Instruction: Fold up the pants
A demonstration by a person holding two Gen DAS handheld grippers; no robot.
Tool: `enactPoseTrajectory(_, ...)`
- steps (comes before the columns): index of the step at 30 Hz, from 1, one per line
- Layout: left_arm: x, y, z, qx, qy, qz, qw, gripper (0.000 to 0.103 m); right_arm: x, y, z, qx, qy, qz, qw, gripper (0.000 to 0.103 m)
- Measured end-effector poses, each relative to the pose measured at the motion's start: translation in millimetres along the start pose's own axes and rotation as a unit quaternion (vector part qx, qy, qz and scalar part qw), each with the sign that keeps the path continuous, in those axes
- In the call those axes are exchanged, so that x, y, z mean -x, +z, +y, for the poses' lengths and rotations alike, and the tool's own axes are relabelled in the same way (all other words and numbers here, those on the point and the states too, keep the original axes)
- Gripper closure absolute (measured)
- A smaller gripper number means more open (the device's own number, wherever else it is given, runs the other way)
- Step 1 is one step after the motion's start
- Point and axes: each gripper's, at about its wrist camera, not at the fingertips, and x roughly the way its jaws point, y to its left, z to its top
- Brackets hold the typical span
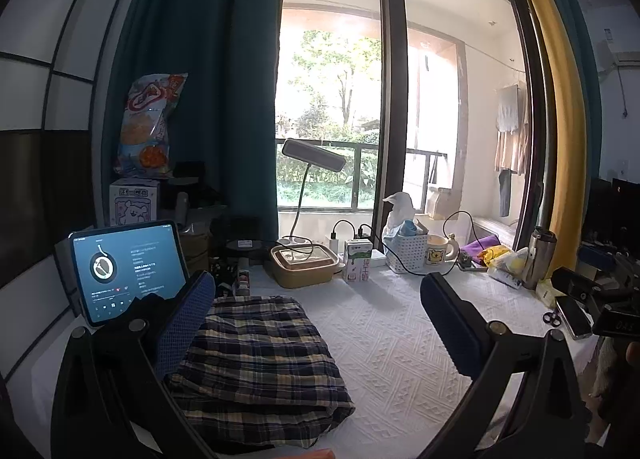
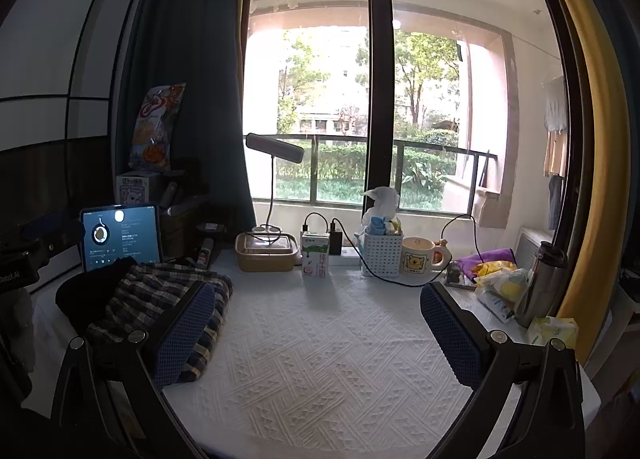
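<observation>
The plaid pants (image 1: 256, 359) lie folded in a thick bundle on the white textured tablecloth (image 1: 392, 339), at the left of the table. My left gripper (image 1: 320, 323) is open and empty above the table, its left finger (image 1: 188, 323) over the bundle's left edge. In the right wrist view the pants (image 2: 160, 299) lie at the left, partly behind the left finger (image 2: 184, 335). My right gripper (image 2: 316, 335) is open and empty over the bare cloth (image 2: 320, 359). A dark garment (image 2: 92, 291) lies beside the pants.
A tablet (image 1: 128, 271) stands at the left. Along the back stand a lunch box (image 1: 304, 265), a desk lamp (image 1: 312, 155), a milk carton (image 1: 357, 261), a white basket (image 1: 406, 251), a mug (image 1: 440, 251) and a steel flask (image 1: 540, 257). A phone (image 1: 572, 317) lies at the right edge.
</observation>
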Motion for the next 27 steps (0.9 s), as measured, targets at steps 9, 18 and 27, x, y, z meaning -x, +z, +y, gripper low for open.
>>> enactPoseTrajectory(9,0.3,-0.2,-0.8,0.000,0.001,0.000,1.0000,0.001,0.2,-1.0,1.2,-0.001,-0.001,0.001,1.000,0.000)
enactPoseTrajectory(18,0.5,-0.3,-1.7,0.000,0.001,0.000,1.0000,0.001,0.3,-2.5,1.6,-0.001,-0.002,0.001,1.000,0.000)
enactPoseTrajectory(27,1.1,-0.4,-2.5,0.000,0.001,0.000,1.0000,0.001,0.3,-2.4,1.4,-0.001,-0.001,0.002,1.000,0.000)
